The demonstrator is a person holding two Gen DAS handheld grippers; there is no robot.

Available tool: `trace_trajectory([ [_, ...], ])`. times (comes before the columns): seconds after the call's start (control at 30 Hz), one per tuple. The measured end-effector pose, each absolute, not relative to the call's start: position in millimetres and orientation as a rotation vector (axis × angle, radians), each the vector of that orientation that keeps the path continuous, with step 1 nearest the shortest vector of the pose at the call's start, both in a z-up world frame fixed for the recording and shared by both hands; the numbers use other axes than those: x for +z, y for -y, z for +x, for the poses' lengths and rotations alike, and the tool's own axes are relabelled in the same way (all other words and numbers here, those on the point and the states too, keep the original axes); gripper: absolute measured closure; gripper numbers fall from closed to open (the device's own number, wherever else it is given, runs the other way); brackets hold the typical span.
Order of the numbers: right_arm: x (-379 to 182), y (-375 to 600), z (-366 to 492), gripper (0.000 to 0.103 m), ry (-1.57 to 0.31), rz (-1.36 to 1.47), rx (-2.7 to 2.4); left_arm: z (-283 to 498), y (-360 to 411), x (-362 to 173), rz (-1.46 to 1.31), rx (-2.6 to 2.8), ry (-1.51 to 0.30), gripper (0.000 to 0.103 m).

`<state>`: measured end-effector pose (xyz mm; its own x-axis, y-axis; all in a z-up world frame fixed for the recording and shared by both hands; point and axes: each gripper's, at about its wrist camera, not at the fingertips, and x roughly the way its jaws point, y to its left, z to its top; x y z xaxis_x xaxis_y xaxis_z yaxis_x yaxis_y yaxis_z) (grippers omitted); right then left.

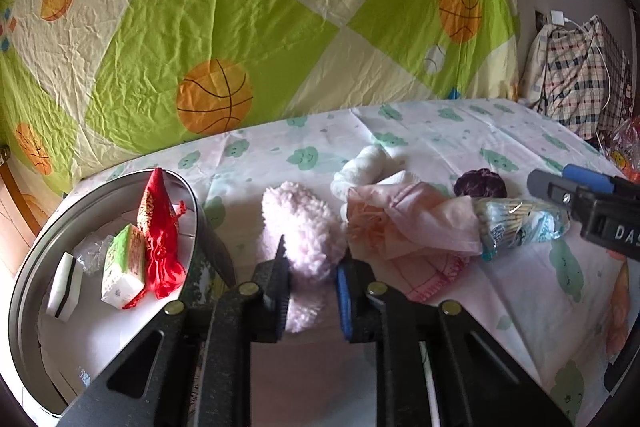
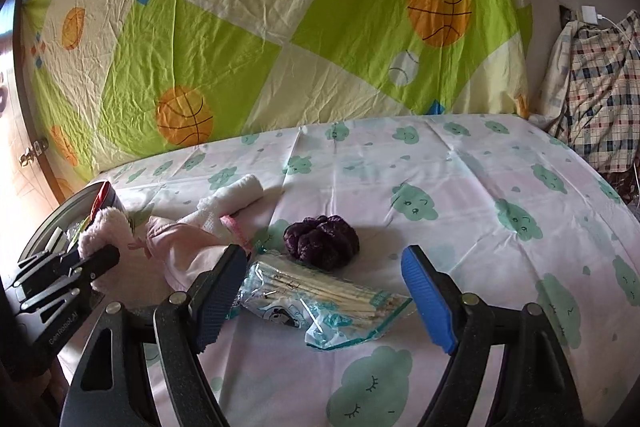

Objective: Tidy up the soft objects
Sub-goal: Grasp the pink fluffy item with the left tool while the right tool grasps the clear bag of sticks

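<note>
My left gripper [image 1: 312, 267] is shut on a fluffy pale-pink piece [image 1: 298, 215], its pads squeezing the near end; the right wrist view shows that piece [image 2: 106, 223] at far left. A round metal tin [image 1: 24, 291] to its left holds a red pouch [image 1: 160, 235], a green tissue pack [image 1: 124, 267] and a white sponge [image 1: 64, 287]. My right gripper [image 2: 324, 259] stands open over a clear bag of cotton swabs [image 2: 320, 299], not touching it. A purple scrunchie [image 2: 320, 237] lies just beyond the bag. A pink cloth [image 1: 412, 223] and a rolled white towel [image 1: 364, 167] lie between the two grippers.
The tablecloth with green clouds [image 2: 480, 187] covers the table; its right half holds nothing. A green and cream quilt with basketballs [image 1: 240, 27] hangs behind the far edge. A plaid bag [image 1: 580, 75] and a charger cable sit at the far right.
</note>
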<state>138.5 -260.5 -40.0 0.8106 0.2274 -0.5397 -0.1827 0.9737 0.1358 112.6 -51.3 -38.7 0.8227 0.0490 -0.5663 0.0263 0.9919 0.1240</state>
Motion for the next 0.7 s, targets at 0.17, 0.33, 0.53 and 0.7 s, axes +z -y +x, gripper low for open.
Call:
trace_trajectory([
  [0.17, -49.4, 242.6, 147.3, 0.021, -0.662, -0.004, 0.26, 106.8, 43.8, -33.2, 0.086, 0.01, -0.563, 0.085],
  [0.33, -55.8, 237.2, 153.0, 0.021, -0.709, -0.027, 0.275, 108.5, 39.4, -33.6, 0.057, -0.01, -0.573, 0.085],
  [0.53, -56.8, 227.3, 152.2, 0.022, -0.713, -0.108, 0.304, 108.2, 36.0, -33.7, 0.03, -0.031, -0.57, 0.085],
  [0.7, -57.9, 220.7, 154.7, 0.022, -0.708, -0.225, 0.288, 108.4, 34.3, -33.9, 0.015, -0.038, -0.572, 0.085],
])
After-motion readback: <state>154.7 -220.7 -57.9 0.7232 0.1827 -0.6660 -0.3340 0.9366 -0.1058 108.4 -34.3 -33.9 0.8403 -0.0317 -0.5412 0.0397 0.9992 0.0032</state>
